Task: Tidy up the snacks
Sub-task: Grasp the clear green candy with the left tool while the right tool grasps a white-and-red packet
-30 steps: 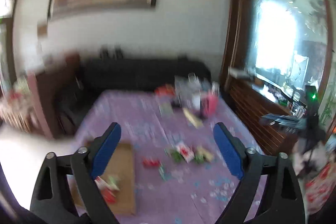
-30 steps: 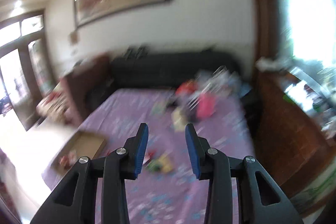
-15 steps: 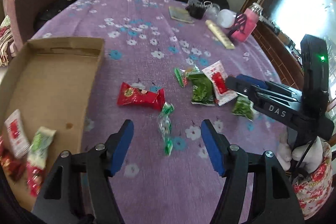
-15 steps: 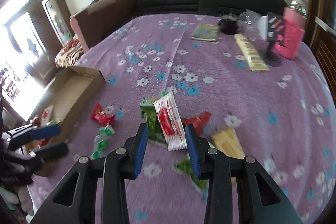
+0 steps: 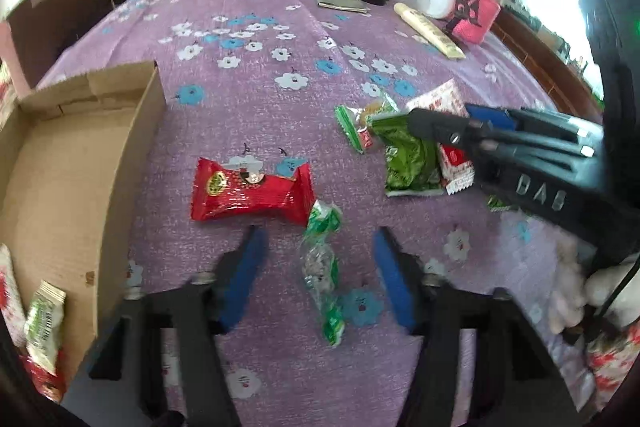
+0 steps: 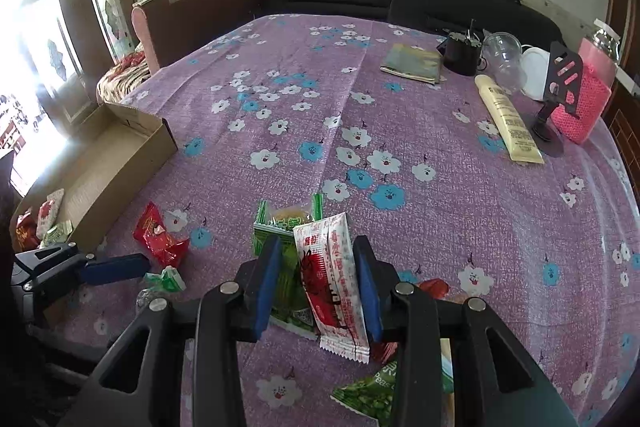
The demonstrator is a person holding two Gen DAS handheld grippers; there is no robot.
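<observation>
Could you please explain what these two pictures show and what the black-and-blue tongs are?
They are hand-held grippers: a person holds one in each hand, and each carries a wide-angle camera that looks along its two blue fingers. One picture comes from the left gripper, the other from the right gripper. Both look down on a table with a purple flowered cloth, scattered snacks and a cardboard box that holds a few packets. The left jaws have just been closing, with a green twist-wrapped candy between them, not yet touched; a red packet lies just beyond. The right jaws straddle a white-and-red sachet lying on a green packet. Nothing is lifted yet.
</observation>
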